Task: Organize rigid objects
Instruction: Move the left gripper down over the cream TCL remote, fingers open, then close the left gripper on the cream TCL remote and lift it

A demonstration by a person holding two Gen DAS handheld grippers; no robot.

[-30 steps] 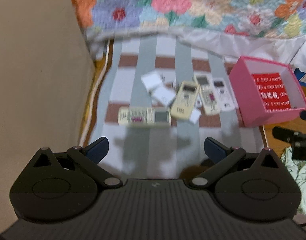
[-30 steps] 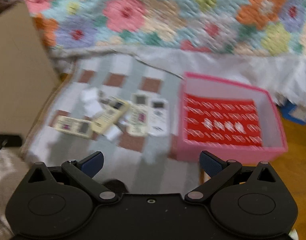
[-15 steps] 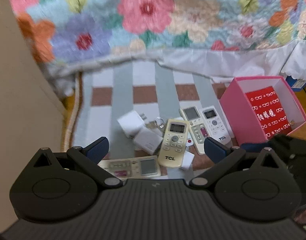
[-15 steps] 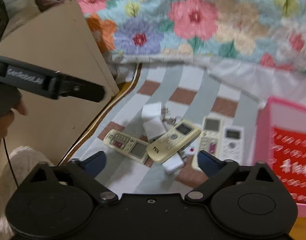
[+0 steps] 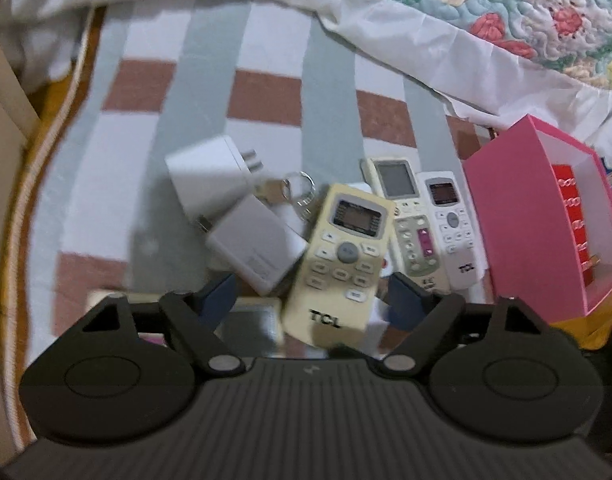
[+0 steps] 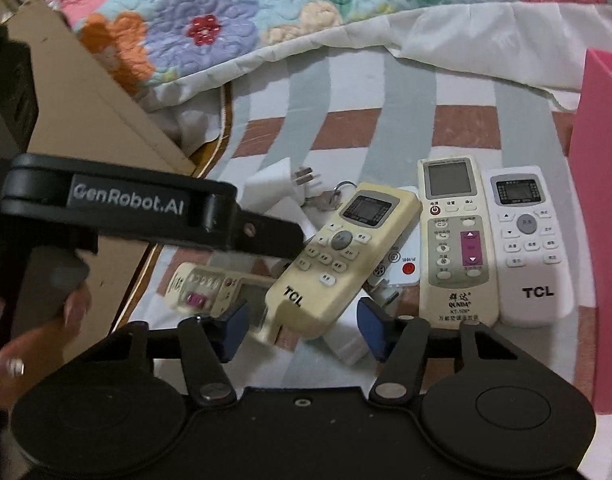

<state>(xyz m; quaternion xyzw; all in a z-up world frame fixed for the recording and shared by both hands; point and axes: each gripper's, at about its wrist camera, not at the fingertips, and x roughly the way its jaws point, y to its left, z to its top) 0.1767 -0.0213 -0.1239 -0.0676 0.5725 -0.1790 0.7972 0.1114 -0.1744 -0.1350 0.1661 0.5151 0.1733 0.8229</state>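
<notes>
Nothing boxed yet: pink box (image 5: 518,216) right of claws held no remotes. Yellow remote (image 6: 330,256) lay between blue pads of right claw (image 6: 302,328), jaws just narrowing, ungripped; left claw (image 5: 310,300) likewise narrowing over it, unclamped. Other remotes, chargers, keys lay just ahead, unsorted.

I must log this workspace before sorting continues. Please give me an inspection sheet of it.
Surface: striped mat.
Job's things: yellowed TCL remote lies tilted over others; QUNDA remote and white TCL remote side by side; pink box open.
Clutter: white chargers, keys.
Grippers: left gripper and right gripper open, jaws have just been closing, both astride the yellowed remote.
Cables: nothing seen.
Surroundings: floral quilt.
</notes>
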